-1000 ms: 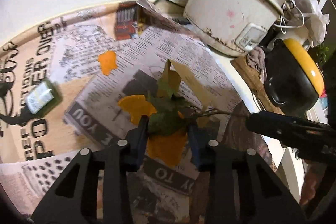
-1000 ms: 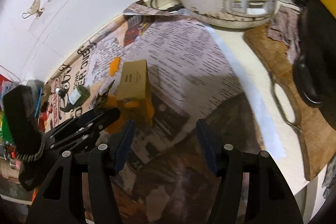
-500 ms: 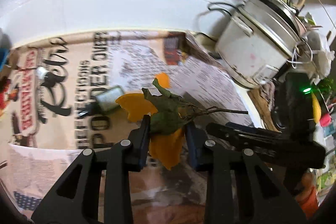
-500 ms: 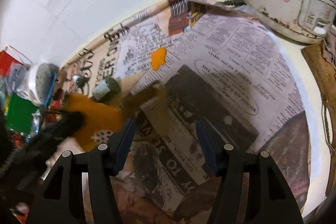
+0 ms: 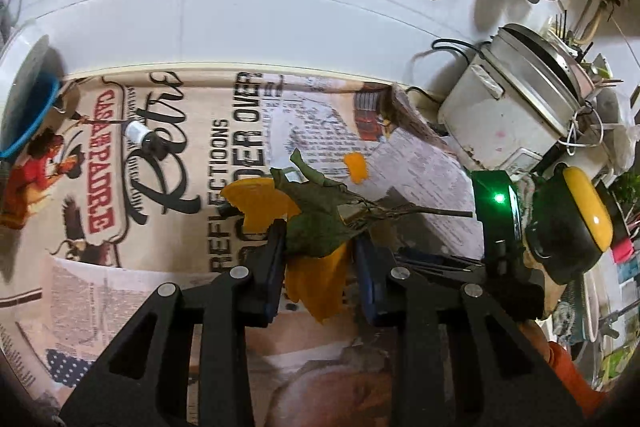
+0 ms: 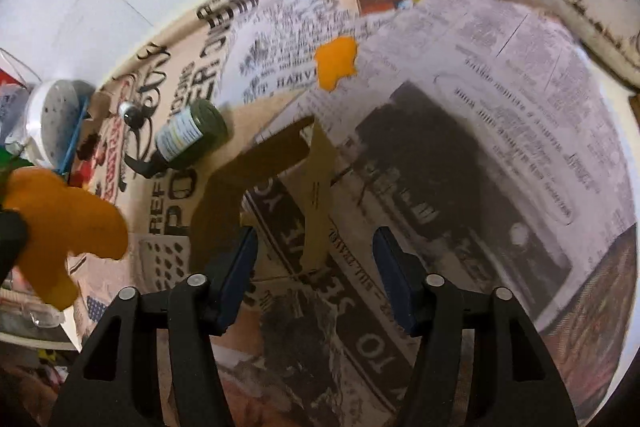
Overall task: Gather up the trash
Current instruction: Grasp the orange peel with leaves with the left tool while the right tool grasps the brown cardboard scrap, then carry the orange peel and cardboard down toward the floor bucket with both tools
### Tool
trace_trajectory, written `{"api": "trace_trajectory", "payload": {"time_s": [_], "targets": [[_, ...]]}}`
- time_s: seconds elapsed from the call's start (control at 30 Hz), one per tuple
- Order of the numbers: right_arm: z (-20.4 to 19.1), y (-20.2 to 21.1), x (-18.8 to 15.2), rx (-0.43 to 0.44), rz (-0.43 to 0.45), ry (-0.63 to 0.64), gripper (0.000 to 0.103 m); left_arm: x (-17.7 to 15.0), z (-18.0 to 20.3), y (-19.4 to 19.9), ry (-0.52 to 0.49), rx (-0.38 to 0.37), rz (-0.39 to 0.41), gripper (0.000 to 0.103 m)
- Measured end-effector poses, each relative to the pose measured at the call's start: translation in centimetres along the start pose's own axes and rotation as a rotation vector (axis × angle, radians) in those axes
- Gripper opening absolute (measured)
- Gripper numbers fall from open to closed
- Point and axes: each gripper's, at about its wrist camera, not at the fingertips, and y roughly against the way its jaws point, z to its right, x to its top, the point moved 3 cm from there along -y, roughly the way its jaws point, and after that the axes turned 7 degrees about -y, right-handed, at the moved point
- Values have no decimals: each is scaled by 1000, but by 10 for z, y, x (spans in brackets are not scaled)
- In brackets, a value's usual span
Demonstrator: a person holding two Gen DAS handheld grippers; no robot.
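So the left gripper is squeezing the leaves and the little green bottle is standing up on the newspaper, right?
Not quite: the green bottle lies on its side on the newspaper, as the right wrist view shows. The left gripper does squeeze the leaves.

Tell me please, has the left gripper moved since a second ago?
Yes. The left gripper, shut on the leaves, has swung left, away from the rice cooker.

Newspaper-covered counter [image 6: 500,131], green bottle [image 6: 192,135], orange scrap [image 6: 336,61], cardboard box [image 6: 280,167]
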Motion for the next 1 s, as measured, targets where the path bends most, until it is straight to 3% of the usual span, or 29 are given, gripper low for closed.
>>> {"api": "trace_trajectory", "payload": {"time_s": [0.07, 0.1, 0.2, 0.6, 0.8, 0.83, 0.9, 0.93, 0.97, 1.0], "targets": [[1, 3, 1, -28, 33, 30, 21, -2, -5, -1, 4, 14, -5, 31], [0, 5, 2, -39, 54, 58, 7, -3, -7, -1, 8, 15, -10, 31], [1, 16, 1, -69, 107, 97, 6, -7, -8, -5, 15, 17, -26, 31], [32, 98, -26, 10, 180, 148, 2, -29, 48, 19, 23, 76, 23, 31], [42, 106, -35, 70, 87, 162, 5, -54, 71, 51, 88, 144, 64, 31], [41, 105, -37, 69, 73, 169, 12, -57, 71, 56, 94, 156, 68, 31], [35, 98, -39, 69, 30, 178, 43, -62, 69, 64, 104, 180, 75, 31], [31, 94, -40, 88, 15, 165, 66, -64, 65, 68, 113, 190, 79, 31], [29, 93, -41, 108, 18, 148, 81, -67, 60, 72, 124, 198, 83, 31], [25, 89, -42, 122, 27, 127, 86, -69, 57, 74, 131, 202, 86, 31]]}}
